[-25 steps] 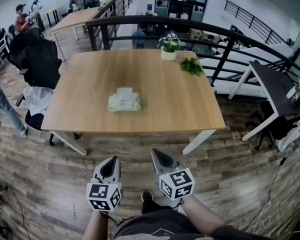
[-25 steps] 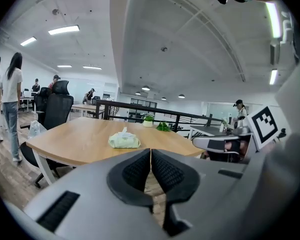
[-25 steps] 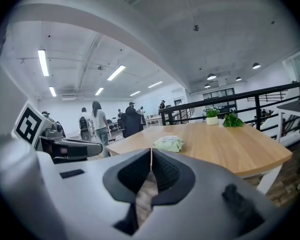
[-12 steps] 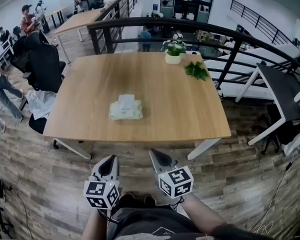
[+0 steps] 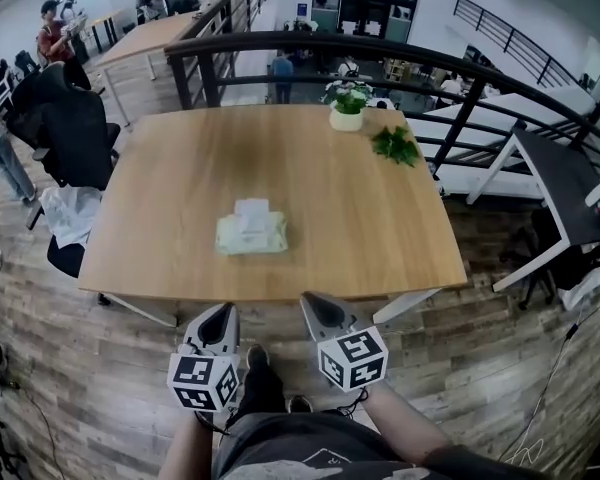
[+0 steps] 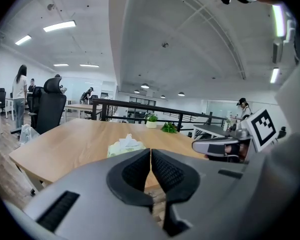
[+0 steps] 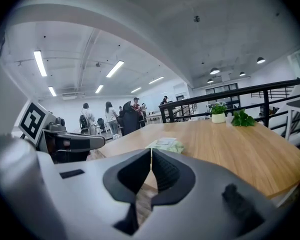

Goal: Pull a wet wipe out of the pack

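Observation:
A pale green wet wipe pack (image 5: 250, 233) with a white wipe sticking up from its top lies near the middle of the wooden table (image 5: 380, 228). It also shows ahead in the left gripper view, pack (image 6: 125, 146), and in the right gripper view, pack (image 7: 166, 145). Both grippers hover over the floor just short of the table's near edge, well apart from the pack. My left gripper (image 5: 220, 318) (image 6: 150, 156) has its jaws together and empty. My right gripper (image 5: 315, 308) (image 7: 151, 156) is likewise shut with nothing in it.
A potted plant (image 5: 347, 103) and a loose green sprig (image 5: 395, 145) sit at the table's far right. A black railing (image 5: 450, 98) runs behind the table. An office chair (image 5: 70, 128) stands at its left, another desk (image 5: 565, 183) at the right. People stand far left.
The table and pack have drawn closer in the head view. Both grippers have come forward with the person toward the table's near edge, jaws unchanged.

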Action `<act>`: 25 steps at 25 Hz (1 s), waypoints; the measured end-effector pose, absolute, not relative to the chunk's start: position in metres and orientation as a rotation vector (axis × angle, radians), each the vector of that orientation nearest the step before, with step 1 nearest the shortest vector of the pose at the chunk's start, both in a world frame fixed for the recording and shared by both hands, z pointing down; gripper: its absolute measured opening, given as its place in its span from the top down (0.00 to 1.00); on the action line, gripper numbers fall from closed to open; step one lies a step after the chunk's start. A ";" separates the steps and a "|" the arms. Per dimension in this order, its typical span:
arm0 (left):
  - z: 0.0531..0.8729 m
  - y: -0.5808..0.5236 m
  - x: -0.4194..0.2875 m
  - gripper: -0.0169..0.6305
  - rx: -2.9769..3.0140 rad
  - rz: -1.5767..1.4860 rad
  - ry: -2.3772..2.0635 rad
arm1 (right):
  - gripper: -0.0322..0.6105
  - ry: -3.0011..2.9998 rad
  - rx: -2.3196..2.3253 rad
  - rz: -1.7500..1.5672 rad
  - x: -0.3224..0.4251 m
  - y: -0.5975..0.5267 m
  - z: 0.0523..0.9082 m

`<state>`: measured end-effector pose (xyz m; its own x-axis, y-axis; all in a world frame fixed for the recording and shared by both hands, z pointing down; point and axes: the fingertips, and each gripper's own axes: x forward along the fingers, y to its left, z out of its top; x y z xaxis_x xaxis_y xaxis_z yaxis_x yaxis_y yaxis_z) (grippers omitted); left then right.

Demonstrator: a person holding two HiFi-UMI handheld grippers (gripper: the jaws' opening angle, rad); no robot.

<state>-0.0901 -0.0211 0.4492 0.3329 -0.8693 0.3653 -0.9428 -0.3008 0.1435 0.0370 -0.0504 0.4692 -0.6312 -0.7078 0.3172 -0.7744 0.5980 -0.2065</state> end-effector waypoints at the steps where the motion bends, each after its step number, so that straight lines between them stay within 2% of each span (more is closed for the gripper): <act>1: 0.451 -0.029 -0.093 0.95 2.277 0.317 -1.613 | 0.91 -2.618 1.234 0.481 0.034 -0.057 0.470; 19: 0.489 -0.177 -0.118 0.94 2.431 0.494 -1.415 | 0.91 -2.451 1.385 0.512 -0.016 -0.186 0.486; 25: 0.507 -0.206 -0.122 0.80 2.484 0.574 -1.322 | 0.91 -2.395 1.441 0.518 -0.029 -0.211 0.488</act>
<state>-0.1218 -0.2064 0.5071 0.5055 -0.7285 0.4623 -0.8351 -0.5478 0.0499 -0.0286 -0.2113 0.4878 -0.4532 -0.7814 0.4289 -0.8888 0.4326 -0.1511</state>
